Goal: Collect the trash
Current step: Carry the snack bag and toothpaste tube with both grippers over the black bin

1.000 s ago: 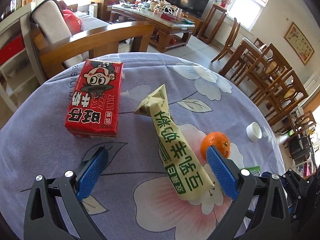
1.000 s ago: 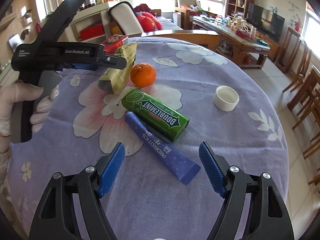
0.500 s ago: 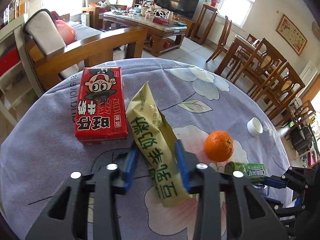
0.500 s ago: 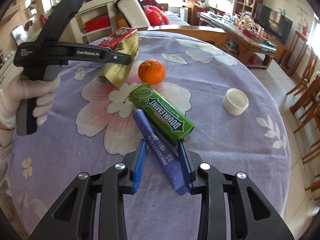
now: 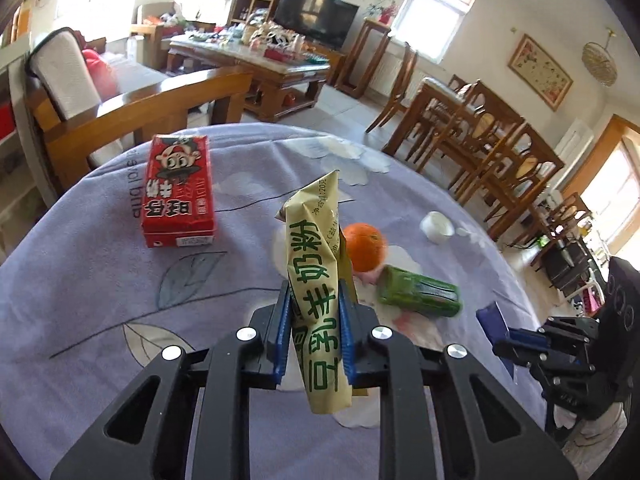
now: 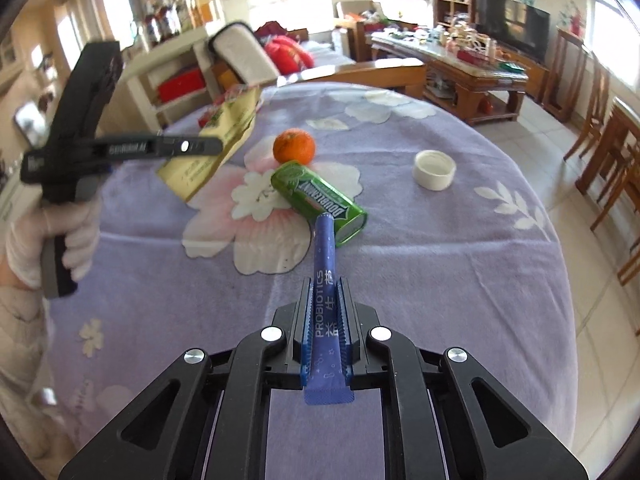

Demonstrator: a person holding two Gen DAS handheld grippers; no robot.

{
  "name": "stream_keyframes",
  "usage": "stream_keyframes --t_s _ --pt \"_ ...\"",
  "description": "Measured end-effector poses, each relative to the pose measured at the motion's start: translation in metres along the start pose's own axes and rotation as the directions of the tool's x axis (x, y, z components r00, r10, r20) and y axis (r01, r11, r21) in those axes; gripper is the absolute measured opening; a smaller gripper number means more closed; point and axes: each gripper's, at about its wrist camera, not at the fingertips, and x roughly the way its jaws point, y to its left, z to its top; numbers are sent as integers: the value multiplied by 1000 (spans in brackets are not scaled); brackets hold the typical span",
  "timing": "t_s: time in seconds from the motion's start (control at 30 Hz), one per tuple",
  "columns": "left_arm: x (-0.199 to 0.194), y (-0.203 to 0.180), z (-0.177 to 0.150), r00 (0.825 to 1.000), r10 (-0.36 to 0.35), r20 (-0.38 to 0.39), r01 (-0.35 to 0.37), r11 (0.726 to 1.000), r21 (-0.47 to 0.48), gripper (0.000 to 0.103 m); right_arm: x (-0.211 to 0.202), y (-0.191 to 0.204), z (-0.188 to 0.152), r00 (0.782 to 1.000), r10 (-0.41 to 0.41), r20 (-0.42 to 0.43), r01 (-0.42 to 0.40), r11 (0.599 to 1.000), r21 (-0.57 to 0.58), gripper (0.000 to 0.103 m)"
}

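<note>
My left gripper (image 5: 314, 304) is shut on a tan packet with green Chinese print (image 5: 316, 276) and holds it above the table; the packet also shows in the right wrist view (image 6: 212, 152), lifted off the cloth. My right gripper (image 6: 326, 292) is shut on a blue probiotics sachet (image 6: 326, 280), raised off the table, its far end over a green Doublemint gum pack (image 6: 320, 200). The gum pack (image 5: 418, 294) lies flat beside an orange (image 5: 364, 246). A red drink carton (image 5: 178, 190) lies at the left.
A white cap (image 6: 434, 168) sits at the right of the round table with the purple floral cloth (image 6: 440, 260). The orange (image 6: 294, 146) is behind the gum pack. A wooden chair (image 5: 132, 116) stands behind the table; the gloved hand (image 6: 60, 240) holds the left gripper.
Both grippers closed from open onto their items. The left one lifted the tan packet and the right one lifted the blue sachet off the table.
</note>
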Motion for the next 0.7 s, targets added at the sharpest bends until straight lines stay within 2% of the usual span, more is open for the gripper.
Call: stream_keyframes --t_s 0.2,0.33,0.47,0.7 --pt "-22 -46 -14 997 -79 28 76 994 73 22 -51 -1 -25 995 0 102 -5 999 52 12" --pt "-28 -85 -23 989 -145 31 140 981 137 22 -82 -5 -44 987 -16 158 2 996 89 12" --pt "-28 -128 -31 978 -209 18 201 958 203 22 -116 -15 -70 977 -48 205 20 990 137 12" --pt "-16 -204 -54 952 -303 -36 299 901 315 22 -178 -45 -122 954 -148 262 85 968 238 12"
